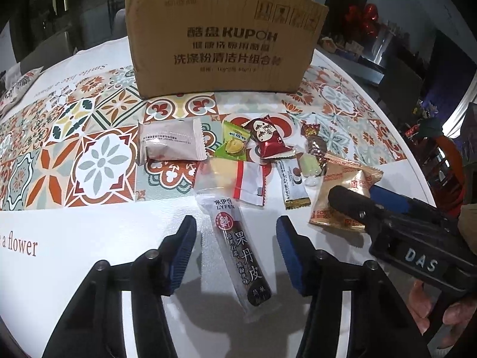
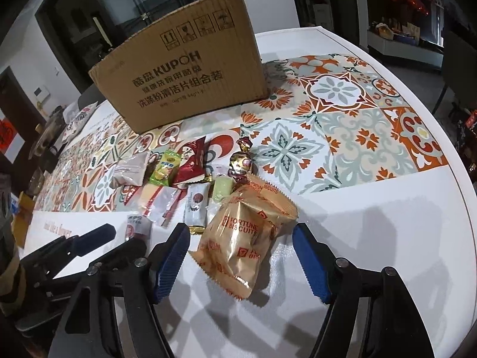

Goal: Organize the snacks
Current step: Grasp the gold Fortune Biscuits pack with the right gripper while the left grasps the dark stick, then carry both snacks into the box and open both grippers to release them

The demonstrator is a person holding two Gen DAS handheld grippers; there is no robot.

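left wrist view: the fruit leather bar [image 1: 242, 253] lies flat on the table [image 1: 104, 238], right between the two blue fingertips of the left gripper [image 1: 235, 232], which stand spread with nothing held. its long axis runs roughly along the fingers' reach, slanting a little toward the right-hand pad, so the pads would close across its narrow width. neither pad seems to touch it.

on the right wrist view, the gold biscuit packet [image 2: 244, 238] sits between the spread fingertips of the right gripper [image 2: 241, 238], also released and empty. the packet's long axis points away from the fingers, tilted toward the left pad, and it lies nearer that pad.

each gripper is nearest to its own snack, so i judge either could close first.

just beyond the fingertips lie the other snacks in a loose cluster: a pale pink packet [image 1: 171, 143], a green durian sweet [image 1: 234, 144], a red packet [image 1: 268, 138], a clear packet with a red stripe [image 1: 235, 182] and a small white bar [image 1: 293, 186].

farther ahead stands the cardboard box [image 1: 220, 47]. its inside is hidden from both views, so i cannot tell what it holds.
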